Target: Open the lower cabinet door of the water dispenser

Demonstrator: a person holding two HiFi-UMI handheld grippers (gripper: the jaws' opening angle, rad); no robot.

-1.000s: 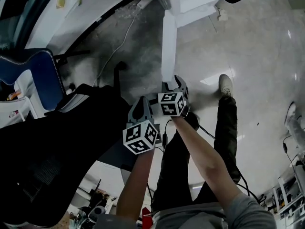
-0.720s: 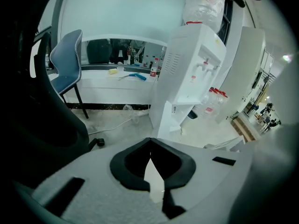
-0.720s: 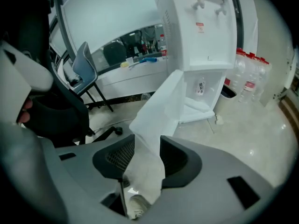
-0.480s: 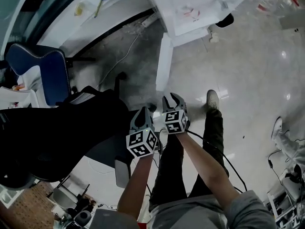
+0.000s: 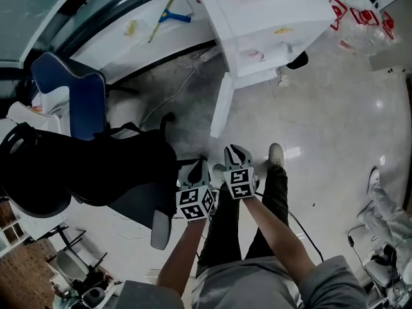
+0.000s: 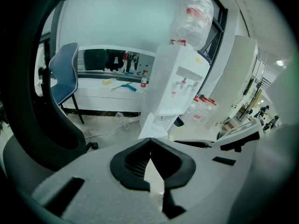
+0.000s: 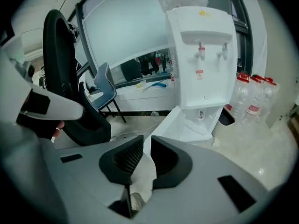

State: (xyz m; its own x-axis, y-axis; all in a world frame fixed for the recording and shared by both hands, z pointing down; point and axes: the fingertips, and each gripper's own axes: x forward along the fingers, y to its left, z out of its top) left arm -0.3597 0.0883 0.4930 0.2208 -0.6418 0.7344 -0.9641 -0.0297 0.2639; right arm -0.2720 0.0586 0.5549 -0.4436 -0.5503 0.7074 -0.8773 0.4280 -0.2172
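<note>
The white water dispenser (image 5: 270, 18) stands at the top of the head view, a clear bottle on top of it (image 6: 191, 13). Its lower cabinet door (image 5: 221, 105) hangs swung out to the left, with the compartment (image 7: 205, 122) showing behind it. Both grippers are held well short of the door, side by side above the person's legs. My left gripper (image 5: 198, 164) is shut, tips touching (image 6: 150, 141), and holds nothing. My right gripper (image 5: 235, 149) has just been closing; a narrow gap is left between its tips (image 7: 147, 137), with nothing in it.
A black office chair (image 5: 96, 172) fills the left, with a blue chair (image 5: 71, 95) behind it. Empty water bottles (image 5: 360, 18) stand right of the dispenser. A cable (image 5: 180, 82) lies on the floor near the door. Another person's leg (image 5: 386, 205) is at the right edge.
Both grippers have risen and drawn back from the open door's edge, where the right one was a second ago. The door stays swung out.
</note>
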